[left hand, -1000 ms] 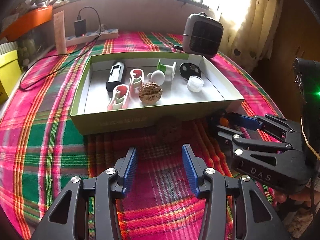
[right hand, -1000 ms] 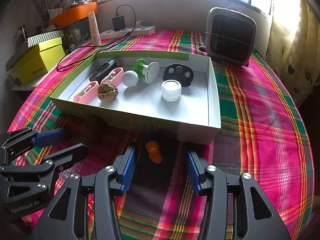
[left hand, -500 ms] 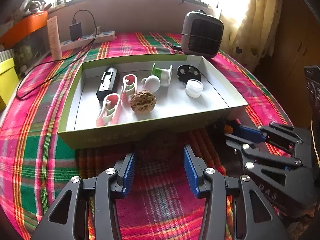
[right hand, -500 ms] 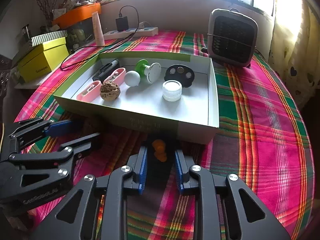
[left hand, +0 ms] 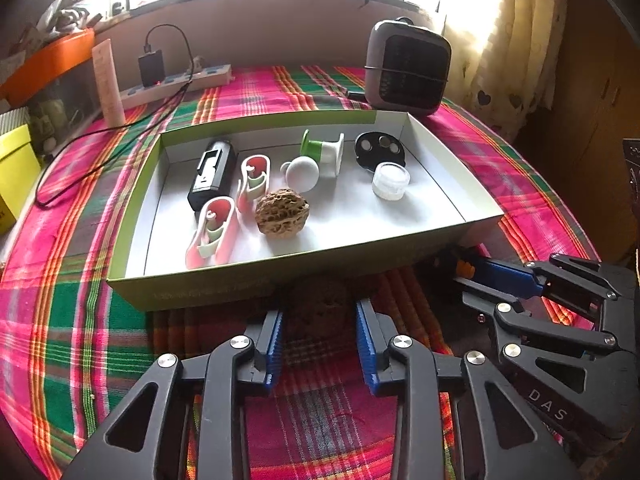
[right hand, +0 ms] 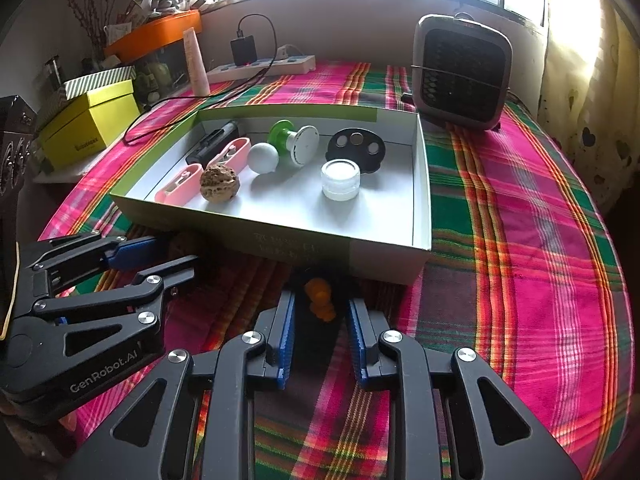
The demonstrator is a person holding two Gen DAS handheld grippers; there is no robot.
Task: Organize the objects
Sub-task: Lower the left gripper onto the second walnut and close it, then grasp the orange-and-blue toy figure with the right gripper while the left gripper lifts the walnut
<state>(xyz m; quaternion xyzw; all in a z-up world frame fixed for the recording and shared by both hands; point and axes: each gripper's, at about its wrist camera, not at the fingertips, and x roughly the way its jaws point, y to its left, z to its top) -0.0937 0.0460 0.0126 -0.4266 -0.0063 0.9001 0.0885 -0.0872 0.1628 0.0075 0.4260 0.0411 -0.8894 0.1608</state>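
A: Which tool's nearer the loose walnut [left hand: 318, 308]?

B: Your left tool [left hand: 319, 320]. The nut sits dead ahead of it, btwn the blue pads, on the plaid cloth [left hand: 60, 320] toward the desk's near edge, just beside the box [left hand: 208, 292] front wall. Jaws are closing w/ the nut btwn them. Pads look just short of touching it, so not gripped yet imo.

A: Long axis?

B: Roundish and in shadow, can't tell. Hard, wrinkled shell, so ribbed pads should bite ok, but it may roll if you pinch off-centre.

A: And the right tool [right hand: 320, 312]?

B: Narrowed around a small orange piece [right hand: 319, 298], lumpy and glossy, maybe plastic, also just beside the front wall. Can't tell if the pads press on it, too dark there.

A: Where do they go?

B: Prob. up over the cardboard wall. A matching walnut [left hand: 282, 211] already lies inside
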